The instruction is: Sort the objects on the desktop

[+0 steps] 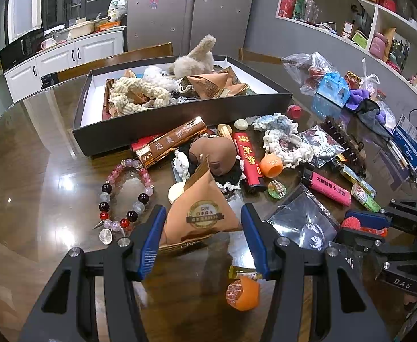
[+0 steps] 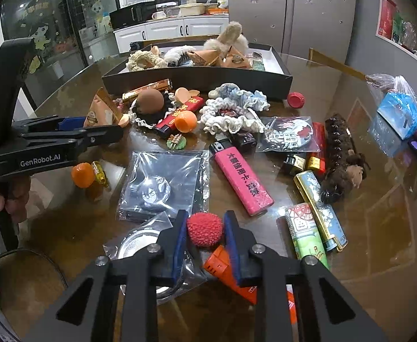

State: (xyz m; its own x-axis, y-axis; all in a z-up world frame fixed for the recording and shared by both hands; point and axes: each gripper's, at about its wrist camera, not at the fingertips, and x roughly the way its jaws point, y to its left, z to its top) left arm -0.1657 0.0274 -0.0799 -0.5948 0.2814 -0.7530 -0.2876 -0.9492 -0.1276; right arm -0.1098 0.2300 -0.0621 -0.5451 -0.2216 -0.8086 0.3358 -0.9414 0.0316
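Observation:
My left gripper [image 1: 204,228] is shut on a tan pyramid-shaped packet [image 1: 201,213] with a round gold label, held just above the table; it also shows in the right wrist view [image 2: 100,112]. My right gripper [image 2: 204,230] is shut on a red bumpy ball [image 2: 204,228], low over the table, and shows at the right of the left wrist view [image 1: 362,223]. The black sorting box [image 1: 180,119] lies behind the pile, holding plush toys, knitted rings and similar tan packets.
A loose pile covers the brown table: bead bracelet [image 1: 123,193], red lighter [image 1: 248,162], pink lighter [image 2: 241,181], orange balls [image 2: 186,121], knitted rings [image 2: 231,114], clear bagged badges [image 2: 163,185], brown plush [image 2: 342,162]. Bags and a blue box [image 2: 398,114] lie at the right.

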